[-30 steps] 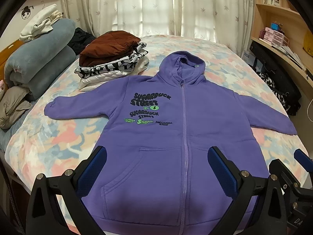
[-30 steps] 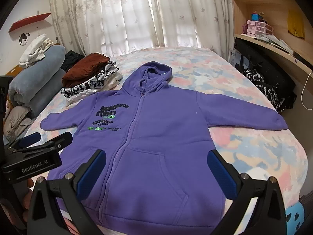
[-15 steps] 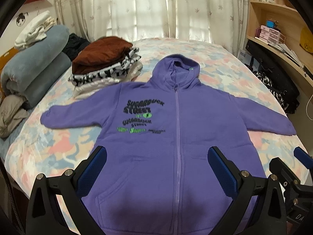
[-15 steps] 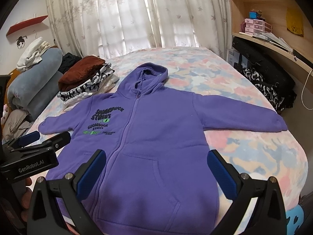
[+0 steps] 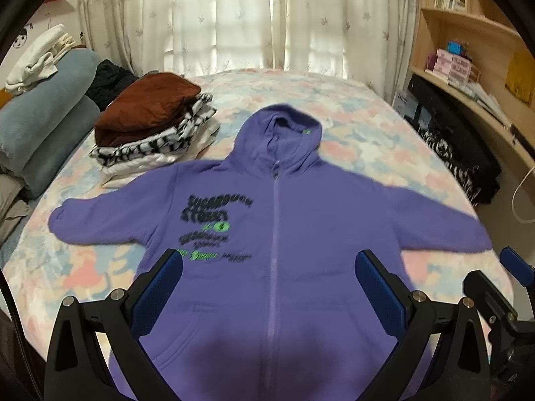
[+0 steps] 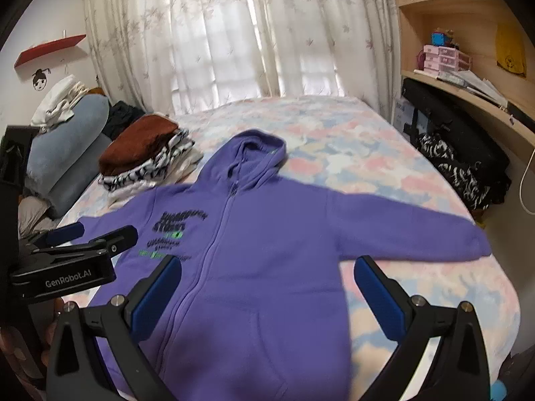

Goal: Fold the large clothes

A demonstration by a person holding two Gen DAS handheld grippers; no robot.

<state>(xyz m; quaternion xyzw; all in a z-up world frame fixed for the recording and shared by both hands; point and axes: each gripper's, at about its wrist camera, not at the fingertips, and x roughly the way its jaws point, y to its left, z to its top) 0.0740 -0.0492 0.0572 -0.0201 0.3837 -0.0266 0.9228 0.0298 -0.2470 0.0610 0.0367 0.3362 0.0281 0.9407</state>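
Both grippers hang over the near edge of the bed (image 5: 351, 100), spread wide and holding nothing. Left gripper (image 5: 269, 287) has its blue pads (image 5: 157, 287) apart over the lower front of the hoodie (image 5: 301, 234), one pad each side of the zip; whether they touch the cloth cannot be told. Right gripper (image 6: 267, 294) is equally wide, its left pad over the hoodie's front near the zip and its right pad over bare bedspread just below the sleeve.

Going left to right across the bed: at the left edge lies a rolled grey-blue quilt (image 5: 40, 117) with white cloth (image 5: 36, 53) on top. Next to it, toward the far left corner, sits a stack of folded clothes (image 5: 150, 127): a brown piece on top, a black-and-white patterned one under it, pale ones at the bottom. The stack's near edge lies just beside the hoodie's shoulder.

The hoodie is spread flat and face up in the middle of the bed, zipped, hood toward the curtains (image 5: 234, 16), hem at the near edge. Both sleeves reach out sideways, one cuff near the left edge, the other at the right edge. Dark and green lettering sits on the chest left of the zip, blurred here.

Right of the bed stand wooden shelves (image 6: 468, 33) holding small pink boxes (image 6: 444, 58) and books, with dark bags (image 6: 468, 160) on the floor below.
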